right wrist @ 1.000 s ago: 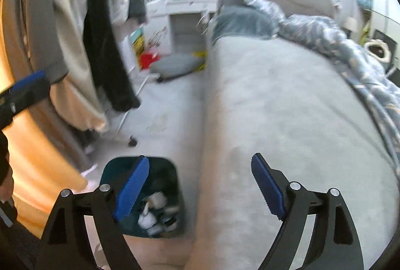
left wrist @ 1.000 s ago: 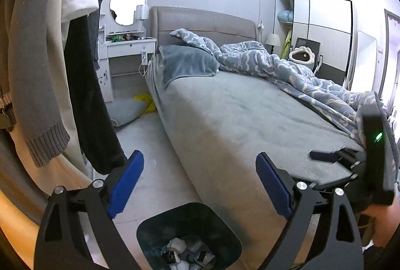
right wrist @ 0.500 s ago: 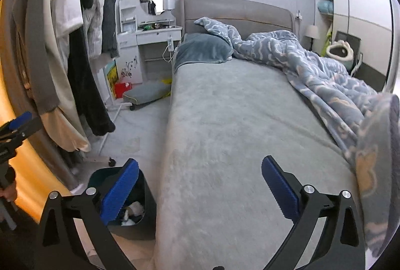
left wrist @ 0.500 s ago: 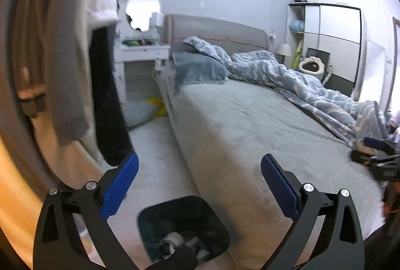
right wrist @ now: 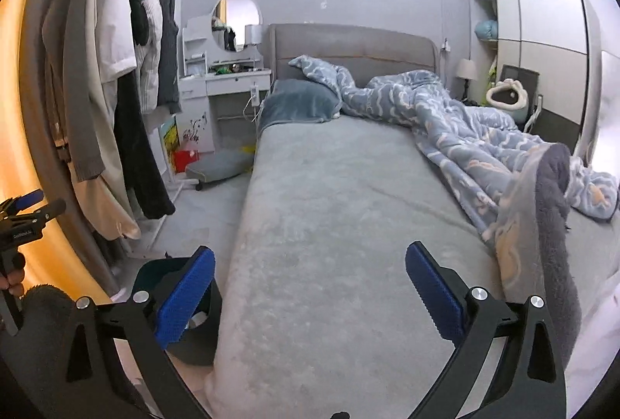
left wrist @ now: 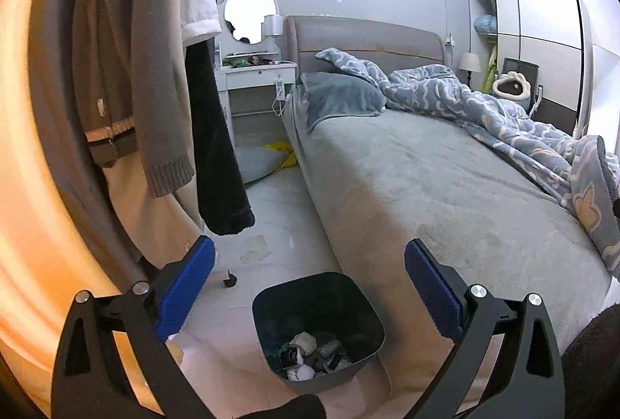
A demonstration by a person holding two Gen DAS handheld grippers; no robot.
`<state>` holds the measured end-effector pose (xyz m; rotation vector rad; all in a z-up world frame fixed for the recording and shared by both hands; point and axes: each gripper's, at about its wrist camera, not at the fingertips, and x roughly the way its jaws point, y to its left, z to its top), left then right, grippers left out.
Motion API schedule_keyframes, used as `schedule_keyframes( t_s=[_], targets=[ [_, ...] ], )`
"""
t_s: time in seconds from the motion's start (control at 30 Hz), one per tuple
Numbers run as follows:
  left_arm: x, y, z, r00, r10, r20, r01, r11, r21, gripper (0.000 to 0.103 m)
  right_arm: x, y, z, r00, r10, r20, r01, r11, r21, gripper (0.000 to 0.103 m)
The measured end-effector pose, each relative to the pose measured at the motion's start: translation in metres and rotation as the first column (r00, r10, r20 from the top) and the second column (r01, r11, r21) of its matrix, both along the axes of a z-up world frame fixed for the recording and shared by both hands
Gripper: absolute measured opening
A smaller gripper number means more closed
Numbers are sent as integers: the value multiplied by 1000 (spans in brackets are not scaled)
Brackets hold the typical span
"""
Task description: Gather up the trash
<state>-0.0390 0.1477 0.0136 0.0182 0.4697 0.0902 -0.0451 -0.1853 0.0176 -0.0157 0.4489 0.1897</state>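
- The large bed with a grey plush cover [right wrist: 348,209] fills the middle and right of the room; its near end is cut off by the frame.
- A rumpled blue patterned duvet [right wrist: 457,124] lies along the bed's far right side.
- Hanging coats and jumpers on a rack [left wrist: 155,78] crowd the left and hide the wall behind.
- The dark teal plastic waste bin [left wrist: 317,326] stands on the floor just beside the bed's near left corner, holding crumpled white and dark trash [left wrist: 310,353], individual pieces hard to tell apart; the right wrist view shows only part of it.
- The left gripper [left wrist: 306,287] stands apart, empty, above the bin.
- The right gripper [right wrist: 310,287] is spread wide, empty, over the bed.
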Motion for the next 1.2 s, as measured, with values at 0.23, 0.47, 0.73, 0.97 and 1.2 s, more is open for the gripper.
schedule_keyframes(
  t_s=[0.23,0.47,0.73,0.97,1.2],
  targets=[
    [-8,-9,-5,1000,6,14,-7,997,72,100,-8,-12,0,999,39,37,-42,996,75,100],
    [-4,-5,-7,1000,12,-12,-11,998,60,100,-12,-8,2,994,96,44,-100,991,87,100],
    [-4,-3,-9,1000,9,-9,-8,999,45,100,-13,-6,1,994,103,38,-106,991,76,100],
    [-6,-2,-8,1000,10,-5,-10,1000,27,100,-13,-5,1,994,105,36,-108,991,74,100],
    [-6,0,-8,1000,11,-6,-11,1000,13,100,-13,-5,1,994,106,36,-108,991,73,100]
  ],
)
